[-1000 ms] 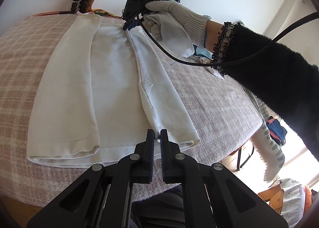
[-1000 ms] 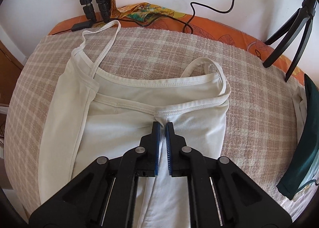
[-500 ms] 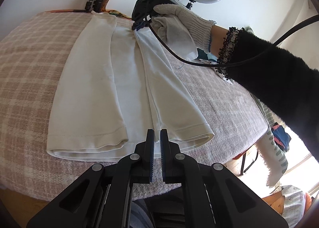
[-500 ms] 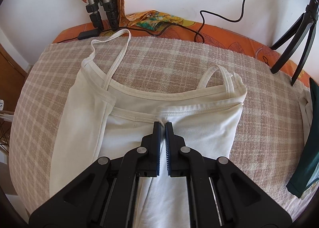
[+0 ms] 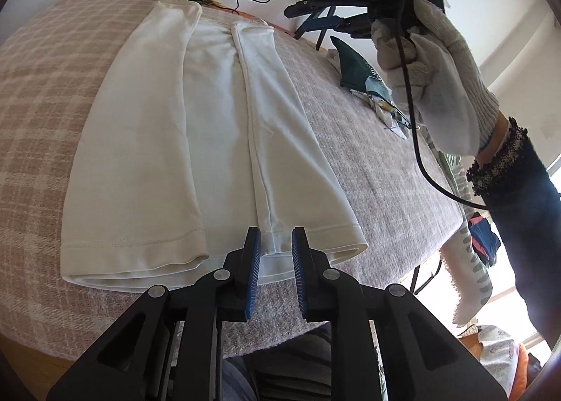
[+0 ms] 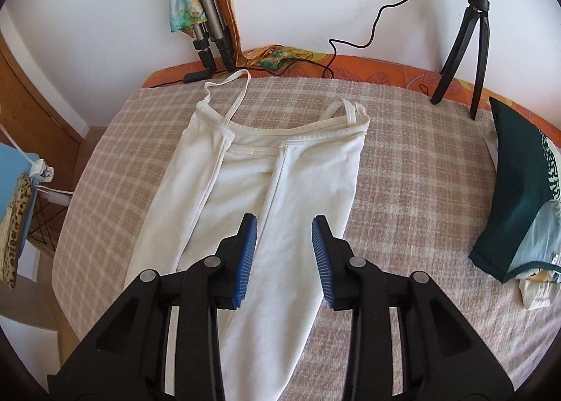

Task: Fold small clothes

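Note:
A white strappy top (image 6: 280, 169) lies flat on the plaid blanket (image 6: 413, 162), both long sides folded in toward its middle. Its hem (image 5: 217, 253) faces the left wrist camera. My left gripper (image 5: 275, 243) sits at the hem over the right flap's seam; its jaws are opening, the hem edge shows in the narrow gap, and the pads are not pressing it. My right gripper (image 6: 284, 225) hangs above the top's middle, jaws opening with nothing between them. In the left wrist view the right gripper (image 5: 326, 20) is raised in a gloved hand (image 5: 438, 78) above the far right corner.
A folded dark green garment (image 6: 519, 197) lies at the blanket's right side, with a small tripod (image 6: 466, 50) behind it. Tripod legs with a scarf (image 6: 207, 15) and a black cable (image 6: 350, 43) stand at the back edge. A striped cloth (image 5: 470, 281) hangs off the right edge.
Both grippers were shut and now have parted jaws. The right gripper has lifted up and back off the neckline, leaving the right flap folded over. The left gripper stayed at the hem.

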Action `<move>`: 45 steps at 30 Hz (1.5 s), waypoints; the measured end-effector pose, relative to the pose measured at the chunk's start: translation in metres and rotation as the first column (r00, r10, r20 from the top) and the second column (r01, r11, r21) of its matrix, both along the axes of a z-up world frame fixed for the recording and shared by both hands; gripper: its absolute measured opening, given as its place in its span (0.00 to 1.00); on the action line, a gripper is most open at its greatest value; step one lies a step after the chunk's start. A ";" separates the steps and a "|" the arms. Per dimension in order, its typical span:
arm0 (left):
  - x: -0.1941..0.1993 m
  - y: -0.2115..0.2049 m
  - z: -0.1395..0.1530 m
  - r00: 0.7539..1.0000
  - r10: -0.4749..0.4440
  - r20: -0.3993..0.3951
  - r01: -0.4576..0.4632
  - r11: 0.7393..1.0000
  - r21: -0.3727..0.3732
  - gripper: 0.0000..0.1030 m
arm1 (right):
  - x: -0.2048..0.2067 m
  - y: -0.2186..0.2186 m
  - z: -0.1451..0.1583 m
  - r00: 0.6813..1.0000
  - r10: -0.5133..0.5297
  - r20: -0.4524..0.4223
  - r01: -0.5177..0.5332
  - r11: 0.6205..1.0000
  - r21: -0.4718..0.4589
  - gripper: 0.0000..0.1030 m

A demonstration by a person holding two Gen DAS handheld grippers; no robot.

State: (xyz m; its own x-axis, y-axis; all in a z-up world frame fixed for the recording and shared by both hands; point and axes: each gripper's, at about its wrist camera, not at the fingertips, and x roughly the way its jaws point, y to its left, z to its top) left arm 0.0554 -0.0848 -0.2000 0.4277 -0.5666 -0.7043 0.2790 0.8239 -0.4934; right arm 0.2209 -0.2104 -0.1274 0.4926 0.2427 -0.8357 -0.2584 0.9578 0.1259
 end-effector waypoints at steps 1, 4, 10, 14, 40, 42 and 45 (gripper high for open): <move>0.002 -0.001 -0.003 1.000 0.002 -0.014 -0.002 1.000 0.001 0.16 | -0.022 -0.006 -0.001 1.000 0.007 0.007 -0.007 1.000 0.009 0.33; 0.004 0.002 -0.008 1.000 0.012 -0.026 -0.013 1.000 -0.029 0.16 | -0.080 -0.018 -0.015 1.000 0.011 -0.012 -0.010 0.999 0.039 0.33; 0.005 0.003 -0.002 0.999 0.024 0.022 -0.023 0.999 -0.026 0.05 | -0.152 -0.030 -0.050 0.999 -0.029 -0.042 0.029 1.000 -0.008 0.33; -0.002 0.013 0.009 0.996 0.062 0.069 -0.062 0.998 -0.002 0.05 | -0.170 -0.026 -0.054 1.000 -0.012 -0.028 0.012 1.000 -0.012 0.33; 0.005 0.137 0.003 0.984 0.164 -0.072 -0.167 0.986 -0.031 0.38 | -0.214 -0.023 -0.076 0.990 0.080 -0.117 -0.070 0.994 0.089 0.59; 0.007 0.136 -0.002 0.984 0.151 -0.095 -0.156 0.986 -0.056 0.38 | -0.209 -0.029 -0.083 0.988 0.067 -0.140 -0.045 0.986 0.159 0.59; 0.009 0.134 -0.010 0.982 0.118 -0.145 -0.135 0.984 -0.115 0.38 | -0.204 -0.039 -0.089 0.985 0.062 -0.161 -0.015 0.961 0.276 0.59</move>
